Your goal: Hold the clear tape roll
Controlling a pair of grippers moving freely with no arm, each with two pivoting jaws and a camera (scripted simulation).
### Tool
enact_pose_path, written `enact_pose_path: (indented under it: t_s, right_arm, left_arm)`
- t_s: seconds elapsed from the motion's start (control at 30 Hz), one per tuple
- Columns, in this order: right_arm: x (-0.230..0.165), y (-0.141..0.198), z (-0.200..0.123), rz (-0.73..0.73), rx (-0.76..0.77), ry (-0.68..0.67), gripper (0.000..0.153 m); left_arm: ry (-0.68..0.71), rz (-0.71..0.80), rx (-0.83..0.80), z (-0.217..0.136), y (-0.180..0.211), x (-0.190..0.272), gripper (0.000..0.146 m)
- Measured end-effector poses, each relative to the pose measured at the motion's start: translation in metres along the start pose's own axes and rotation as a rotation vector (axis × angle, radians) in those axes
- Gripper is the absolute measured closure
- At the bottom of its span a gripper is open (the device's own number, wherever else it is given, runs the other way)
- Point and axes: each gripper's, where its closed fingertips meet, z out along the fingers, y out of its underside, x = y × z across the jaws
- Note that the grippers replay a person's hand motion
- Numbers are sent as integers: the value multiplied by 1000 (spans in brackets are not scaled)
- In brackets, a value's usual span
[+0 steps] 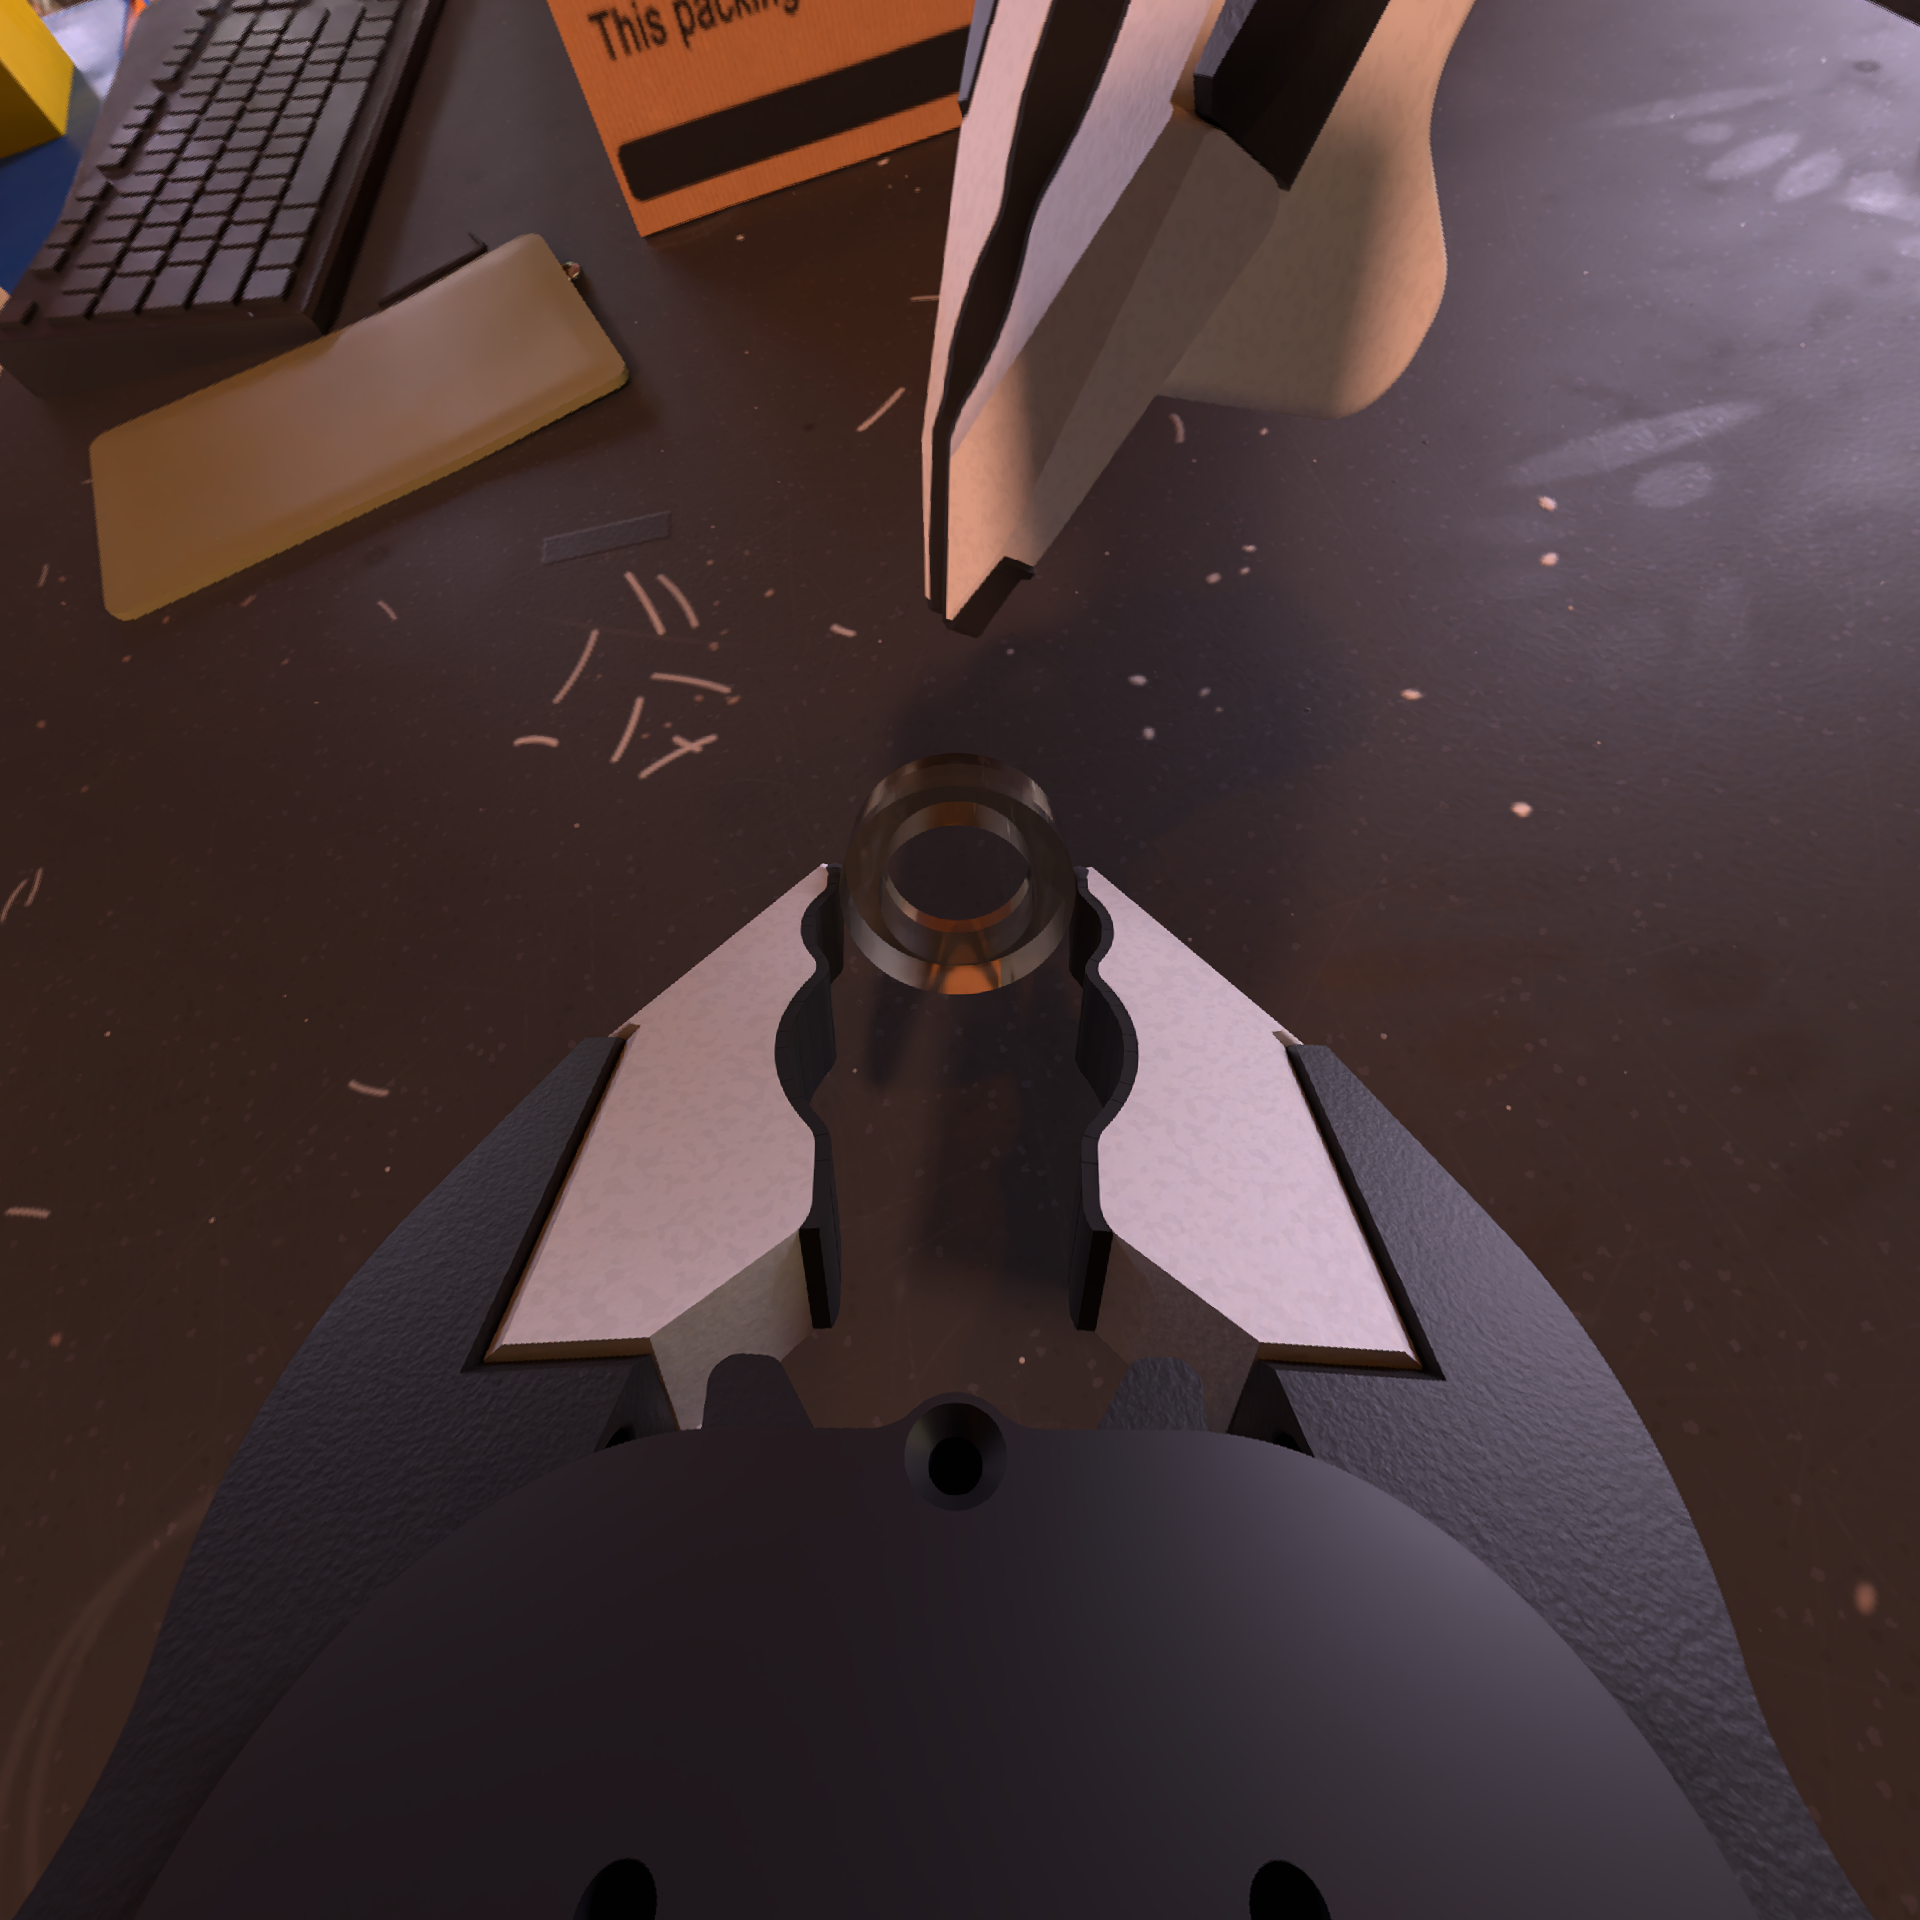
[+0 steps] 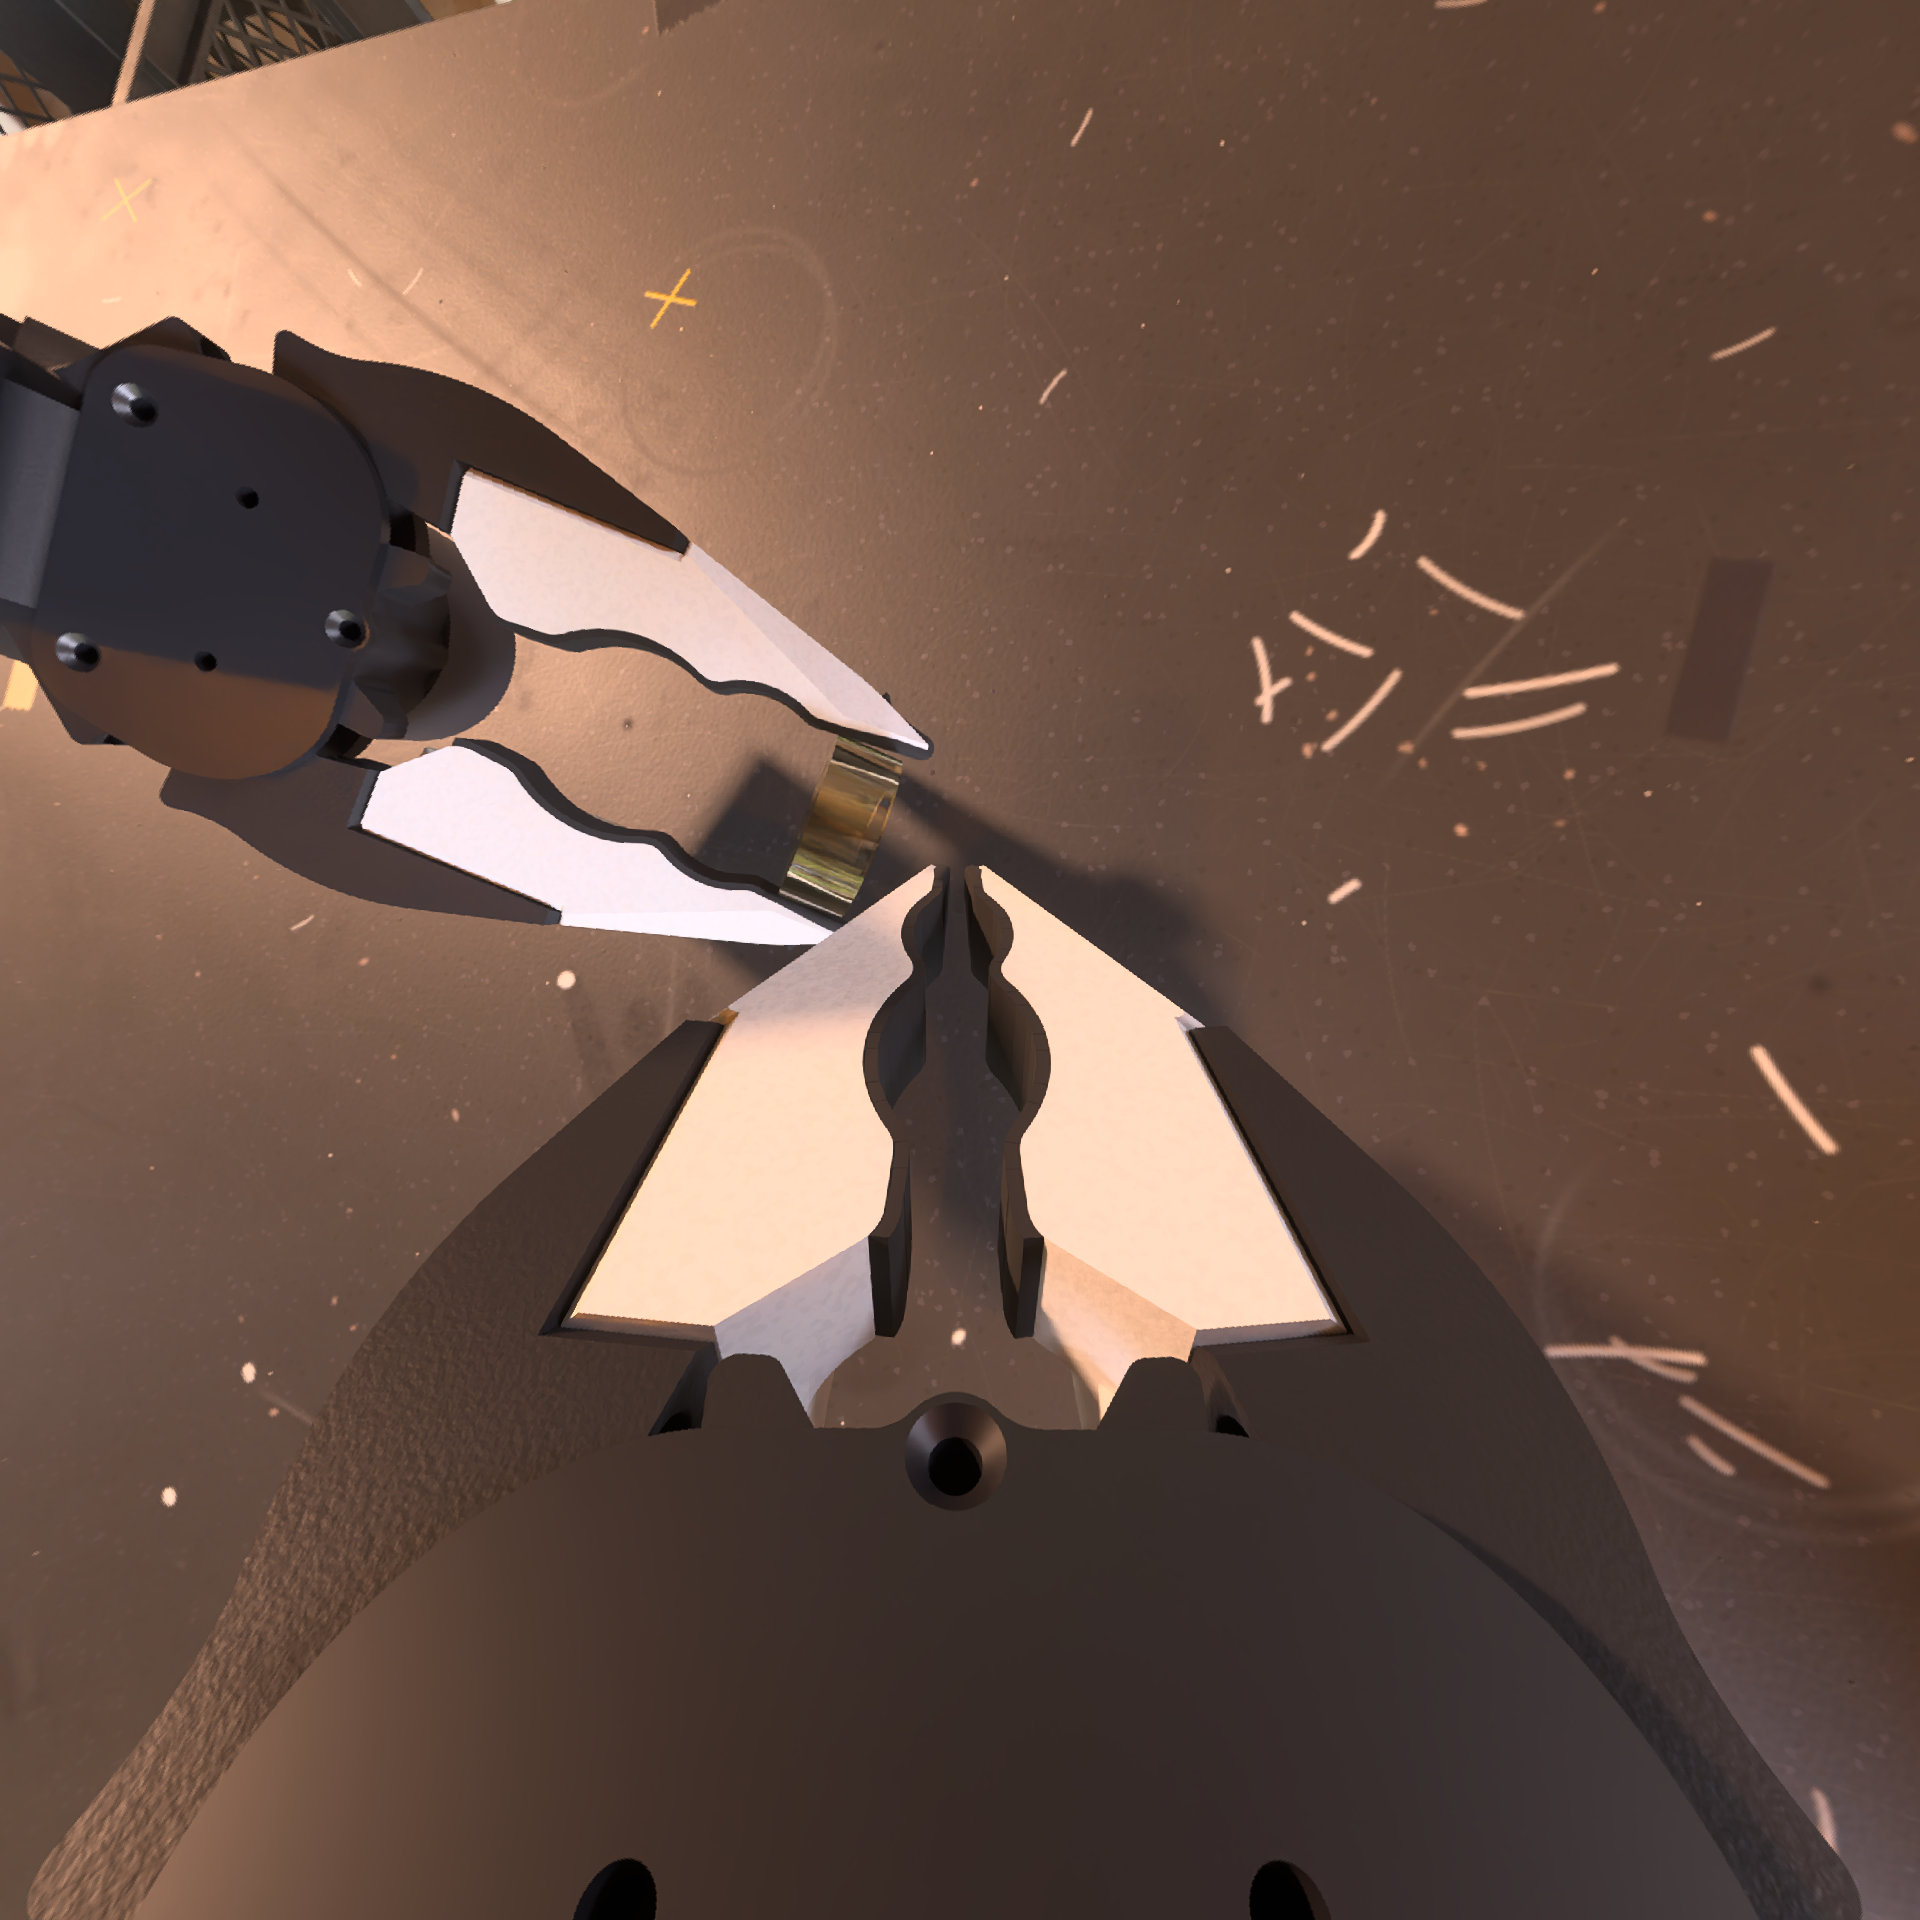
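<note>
Tape: small clear ring-shaped tape roll [image 1: 958, 875] sits on edge between the tips of the left gripper [image 1: 958, 894], apparently lifted above the dark scuffed tabletop [image 1: 1455, 831].
Left gripper: jaws partly apart, closed onto the roll's two flat faces near the very tips.
Right gripper: the right gripper [image 2: 956, 873] hangs just beside the roll, jaws nearly together, holding nothing.
Doing it well: I'd keep the squeeze steady and level; a tip-only hold could let the slick roll pivot out.
Background: black keyboard [image 1: 208, 156], tan wrist pad [image 1: 343, 436], orange cardboard box [image 1: 769, 104], far left.
</note>
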Motion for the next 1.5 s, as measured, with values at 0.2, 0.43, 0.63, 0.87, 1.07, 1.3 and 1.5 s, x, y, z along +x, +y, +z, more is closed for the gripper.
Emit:
enact_pose_path:
  t_s: [0.2,0.43,0.63,0.87,1.07,1.3,1.5]
  right_arm:
    - [-1,0,1,113,30,-106,150]
    - [-2,6,1,238,30,-243,150]
    - [-2,7,3,301,49,-289,150]
    - [-2,7,6,350,77,-302,150]
    - [-3,7,5,403,110,-334,150]
    - [-3,6,4,400,127,-348,150]
    - [-3,6,4,419,143,-378,149]
  left_arm:
    - [-13,-3,6,0,-1,1,103]
    - [-16,9,-2,2,-1,4,103]
    - [-20,13,-2,2,-1,4,103]
    - [-31,11,-4,1,0,4,103]
    - [-41,5,-5,1,-1,3,103]
    - [-44,4,-3,1,-1,3,103]
    - [-41,0,-4,1,-1,3,103]
